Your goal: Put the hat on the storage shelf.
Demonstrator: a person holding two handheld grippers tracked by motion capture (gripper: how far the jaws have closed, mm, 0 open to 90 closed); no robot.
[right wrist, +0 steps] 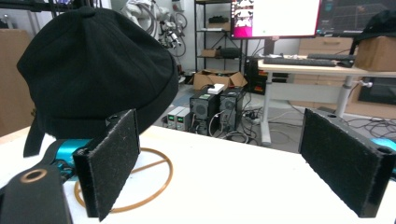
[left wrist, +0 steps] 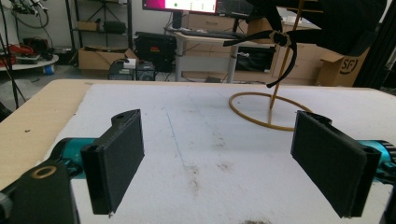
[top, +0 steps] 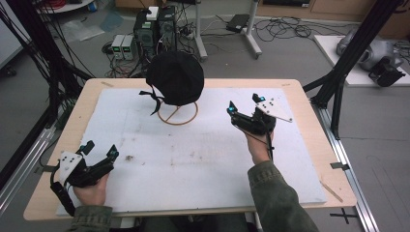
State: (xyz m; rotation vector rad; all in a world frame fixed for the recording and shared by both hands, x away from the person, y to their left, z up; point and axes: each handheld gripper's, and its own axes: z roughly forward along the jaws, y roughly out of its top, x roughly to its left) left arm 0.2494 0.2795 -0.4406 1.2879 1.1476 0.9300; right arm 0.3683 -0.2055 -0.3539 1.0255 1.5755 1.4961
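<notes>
A black fabric cap [top: 175, 77] sits on a thin wooden stand with a ring base [top: 180, 116] at the far middle of the white foam mat [top: 203, 159] that covers the light wooden table [top: 309, 140]. Its black strap ends [top: 153, 99] hang down on its left side.

Judged step: approach the cap for lifting off the stand.

Procedure:
1. Bring the right gripper [top: 244, 107] leftward toward the cap; it is the nearer tool, standing right of the stand and apart from it.
2. Close on a fold of fabric at the lower edge, not on the stand rod.
3. Lift straight up so the light ring base does not tip or drag.
4. Hold the left gripper [top: 100, 151] ready to steady the ring if it shifts.

Gripper state:
- Right gripper: jaws spread wide, nothing between them. In the right gripper view, the cap [right wrist: 93, 70] stands ahead of the left jaw without contact.
- Left gripper: jaws spread wide and holding nothing, low over the near left of the mat, well apart from the stand [left wrist: 266, 109].
</notes>
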